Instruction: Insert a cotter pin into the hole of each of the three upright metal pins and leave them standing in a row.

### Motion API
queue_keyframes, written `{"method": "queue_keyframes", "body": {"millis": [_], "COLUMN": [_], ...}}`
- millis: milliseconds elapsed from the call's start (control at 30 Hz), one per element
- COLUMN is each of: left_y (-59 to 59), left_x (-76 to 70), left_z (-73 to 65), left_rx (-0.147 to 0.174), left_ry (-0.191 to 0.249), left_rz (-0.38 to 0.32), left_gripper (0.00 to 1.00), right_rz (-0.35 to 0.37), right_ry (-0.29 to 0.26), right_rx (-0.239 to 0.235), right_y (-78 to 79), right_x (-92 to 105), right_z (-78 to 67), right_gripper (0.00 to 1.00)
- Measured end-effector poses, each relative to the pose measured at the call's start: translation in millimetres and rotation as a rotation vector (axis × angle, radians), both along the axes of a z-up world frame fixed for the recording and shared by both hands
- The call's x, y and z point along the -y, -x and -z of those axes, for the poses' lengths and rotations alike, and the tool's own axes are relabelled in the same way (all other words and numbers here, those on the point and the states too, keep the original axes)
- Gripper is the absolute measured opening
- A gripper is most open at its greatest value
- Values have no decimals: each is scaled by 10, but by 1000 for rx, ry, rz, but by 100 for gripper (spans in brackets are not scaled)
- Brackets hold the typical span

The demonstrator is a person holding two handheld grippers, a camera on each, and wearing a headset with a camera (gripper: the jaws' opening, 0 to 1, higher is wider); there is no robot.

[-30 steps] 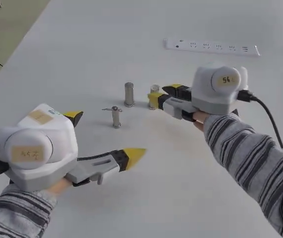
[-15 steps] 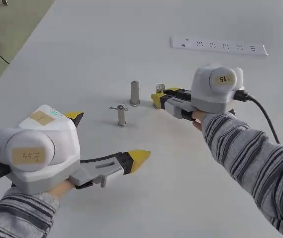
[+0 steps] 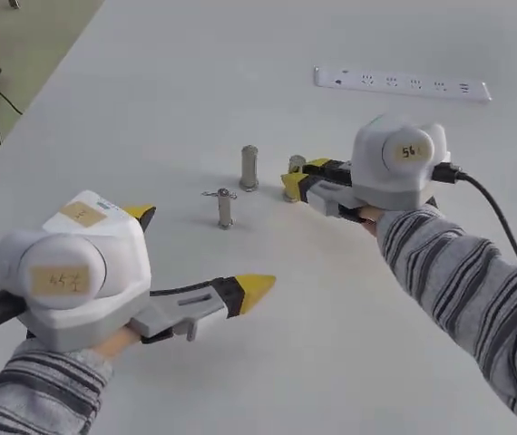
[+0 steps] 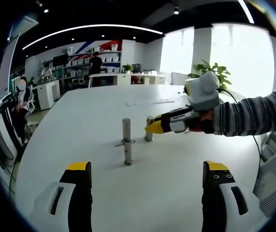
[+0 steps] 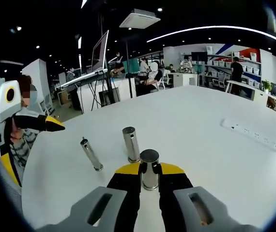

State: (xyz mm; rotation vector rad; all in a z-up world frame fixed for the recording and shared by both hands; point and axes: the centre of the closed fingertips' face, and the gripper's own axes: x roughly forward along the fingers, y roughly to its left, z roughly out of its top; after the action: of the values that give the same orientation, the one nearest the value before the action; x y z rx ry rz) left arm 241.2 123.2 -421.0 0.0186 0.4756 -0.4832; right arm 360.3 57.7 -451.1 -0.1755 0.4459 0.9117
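right gripper view is showing the right gripper (image 5: 149, 175) clamping one upright metal pin (image 5: 149, 166) on the worktop (image 5: 215, 159). beside it a second pin (image 3: 249, 168) is standing, and a third pin (image 3: 225, 208) is carrying a cotter pin (image 3: 211, 193). the left gripper (image 3: 199, 251) is hovering with its jaws wide apart.

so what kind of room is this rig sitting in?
Most likely an open-plan office or lab workspace rather than a factory floor: a big white table with a power strip, a desk monitor with people seated near it, and wall shelves of storage bins.
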Motion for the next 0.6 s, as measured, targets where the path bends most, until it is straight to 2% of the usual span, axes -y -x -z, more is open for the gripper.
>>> {"method": "queue_keyframes", "body": {"millis": [300,600], "left_y": [49,124], "left_x": [4,6], "left_z": [-43,-57], "left_rx": [6,4], "left_ry": [-3,-7], "left_rz": [3,4], "left_gripper": [94,94], "right_rz": [-92,-134], "right_ry": [14,42], "right_rx": [26,24], "right_y": [283,537], "right_x": [-23,59], "right_z": [-100,-54], "right_gripper": [8,8]}}
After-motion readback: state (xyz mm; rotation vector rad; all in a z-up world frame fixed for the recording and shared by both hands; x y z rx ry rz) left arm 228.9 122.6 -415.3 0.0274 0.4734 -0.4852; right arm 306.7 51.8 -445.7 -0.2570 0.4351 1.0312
